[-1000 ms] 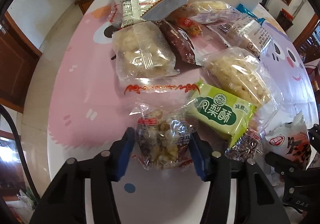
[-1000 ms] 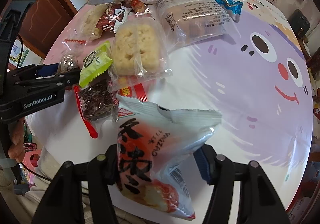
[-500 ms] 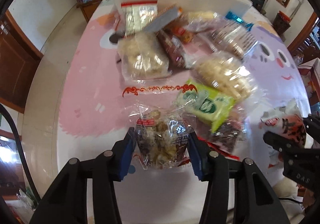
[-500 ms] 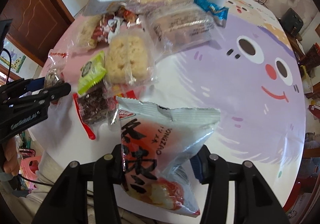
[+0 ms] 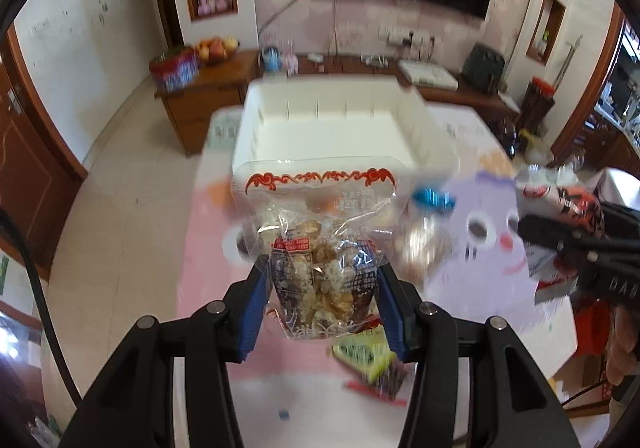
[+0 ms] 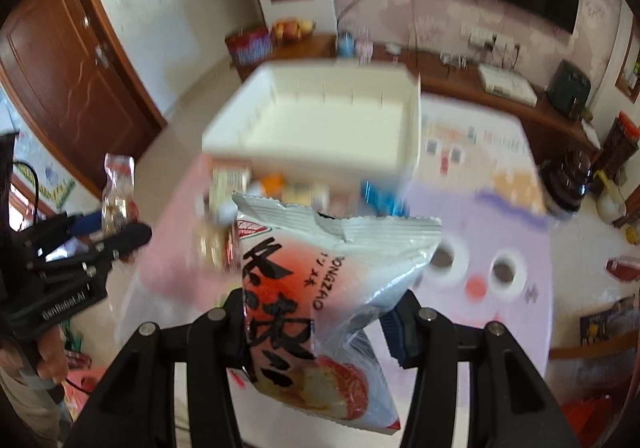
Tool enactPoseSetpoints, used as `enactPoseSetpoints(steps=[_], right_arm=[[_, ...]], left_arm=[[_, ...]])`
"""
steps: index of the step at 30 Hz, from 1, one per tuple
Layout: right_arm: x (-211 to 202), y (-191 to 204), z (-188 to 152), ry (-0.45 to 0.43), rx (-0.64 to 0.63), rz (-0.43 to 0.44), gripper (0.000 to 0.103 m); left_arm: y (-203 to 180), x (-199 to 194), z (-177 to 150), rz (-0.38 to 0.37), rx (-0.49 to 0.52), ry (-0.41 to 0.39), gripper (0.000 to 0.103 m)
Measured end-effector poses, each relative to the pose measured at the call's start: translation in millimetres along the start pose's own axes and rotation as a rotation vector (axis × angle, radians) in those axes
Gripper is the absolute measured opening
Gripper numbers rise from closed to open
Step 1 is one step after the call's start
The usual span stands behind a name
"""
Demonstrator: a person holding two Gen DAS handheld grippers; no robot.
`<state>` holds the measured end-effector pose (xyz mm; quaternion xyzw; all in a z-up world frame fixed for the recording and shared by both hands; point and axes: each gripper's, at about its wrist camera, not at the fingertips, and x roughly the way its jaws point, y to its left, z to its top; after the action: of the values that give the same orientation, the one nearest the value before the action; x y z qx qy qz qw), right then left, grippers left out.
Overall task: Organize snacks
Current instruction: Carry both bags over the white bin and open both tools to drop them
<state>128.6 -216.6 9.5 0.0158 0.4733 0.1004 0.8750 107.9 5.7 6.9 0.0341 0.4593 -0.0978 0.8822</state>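
Snacks held: a clear nut pack [image 5: 320, 272] is clamped in the left gripper [image 5: 320, 312]; a red-and-white bag [image 6: 320, 308] is clamped in the right gripper [image 6: 316, 332].
Bin: the white bin [image 5: 328, 128] lies at 12 o'clock from both grippers, beyond the blurred pile, on the tabletop [image 5: 208, 328].
Bin axis: its long side runs 9 to 3 o'clock.
Nearer hand: cannot be told; the two look level.
Pack axis: long axis along 6 to 12 o'clock, sealed edge towards the bin.
Bag axis: the same, tilted slightly to 1 o'clock.
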Motion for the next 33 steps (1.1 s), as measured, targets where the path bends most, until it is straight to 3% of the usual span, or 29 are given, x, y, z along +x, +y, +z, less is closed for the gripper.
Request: enactPoseSetpoints(steps=[8, 12, 15, 21, 23, 24, 25, 30, 33], right_arm=[[-25, -16, 118, -0.206, 0.062, -0.034, 0.051], [-5, -23, 160, -0.237, 0.086, -0.054, 0.051], [26, -26, 177, -0.22, 0.092, -0.082, 0.051], [113, -36, 182, -0.085, 0.096, -0.115, 0.052], [140, -43, 178, -0.025, 0.119, -0.108, 0.053], [147, -44, 172, -0.008, 0.134, -0.1, 0.053], [157, -49, 169, 0.021, 0.165, -0.086, 0.053], [168, -58, 152, 0.076, 0.285, 0.006, 0.054], [160, -54, 149, 0.057, 0.255, -0.011, 0.059]], left_arm=[[3, -19, 109, 0.03, 0.016, -0.138, 0.049], [4, 2, 155, 0.045, -0.006, -0.167, 0.049], [8, 35, 176, 0.027, -0.04, -0.137, 0.049], [17, 121, 177, 0.001, -0.104, -0.017, 0.056], [20, 145, 172, -0.018, -0.109, 0.021, 0.071], [21, 154, 169, -0.02, -0.116, 0.035, 0.084], [24, 162, 166, 0.0, -0.131, 0.048, 0.089], [35, 173, 156, 0.0, -0.211, 0.064, 0.089], [36, 168, 152, -0.003, -0.228, 0.051, 0.089]])
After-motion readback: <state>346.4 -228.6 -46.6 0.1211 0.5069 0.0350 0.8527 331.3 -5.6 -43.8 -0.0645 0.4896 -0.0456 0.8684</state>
